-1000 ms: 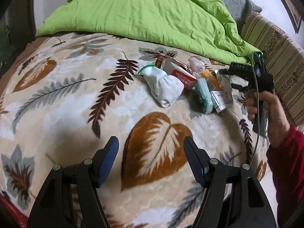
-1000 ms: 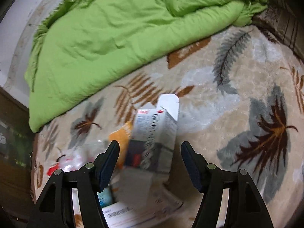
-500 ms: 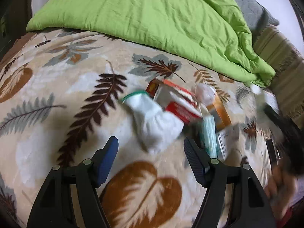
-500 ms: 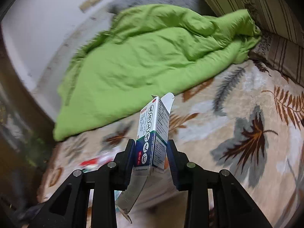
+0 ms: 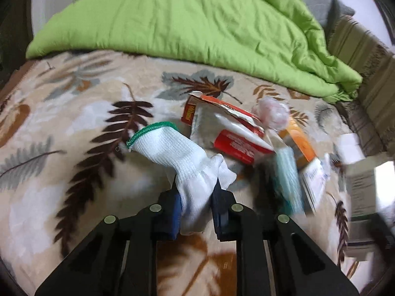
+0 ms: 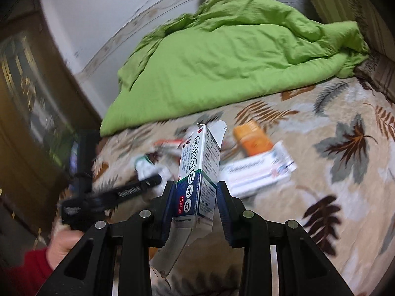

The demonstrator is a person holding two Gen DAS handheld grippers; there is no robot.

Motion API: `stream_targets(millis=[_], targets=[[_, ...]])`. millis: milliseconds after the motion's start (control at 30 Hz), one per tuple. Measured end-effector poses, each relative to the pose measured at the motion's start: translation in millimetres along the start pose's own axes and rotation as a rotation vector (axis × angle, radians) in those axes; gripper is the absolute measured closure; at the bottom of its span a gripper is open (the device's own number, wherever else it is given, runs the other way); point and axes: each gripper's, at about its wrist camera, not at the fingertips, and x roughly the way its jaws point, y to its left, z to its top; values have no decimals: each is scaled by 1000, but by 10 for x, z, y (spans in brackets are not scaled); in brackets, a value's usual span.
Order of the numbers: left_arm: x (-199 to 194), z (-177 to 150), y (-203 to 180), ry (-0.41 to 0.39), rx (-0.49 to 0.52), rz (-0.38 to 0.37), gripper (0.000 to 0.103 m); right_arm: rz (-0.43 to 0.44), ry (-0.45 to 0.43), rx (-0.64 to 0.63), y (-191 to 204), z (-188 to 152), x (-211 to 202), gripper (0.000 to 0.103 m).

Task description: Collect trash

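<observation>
The quilt (image 5: 197, 24) is showing a plain bright green. Under it, the bed blanket (image 5: 74, 128) is wearing a cream ground scattered with brown, rust and grey-blue leaves and fern fronds. The glove (image 5: 177, 153) is showing white knit with a green band at its cuff. The carton (image 5: 237, 145) behind it is showing red and orange with white patches, and the packet (image 5: 300, 143) near it is glowing orange. The box (image 6: 197, 170) is showing white at the top, dark blue lower down, with black characters in circles and a red patch. Both claws are showing black frames with blue pads (image 5: 175, 209).
</observation>
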Motion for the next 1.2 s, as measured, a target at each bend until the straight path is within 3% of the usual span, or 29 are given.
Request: stream_targets(millis=[233,400,733,1200], targets=[[-784,-593,135,-154,90,76,83,-16,28,-163,391,-414,127,67],[-1102,-1021,288,-261,66,164,83,-23,3,-270,611,-522,128,67],[-1257,-1187,343,-319,33,246,83,-49,-50,-308,723,-591,18,67],[-1315,-1227,325,-333,35,304,82,-66,-78,-360,831,-630,-41,67]])
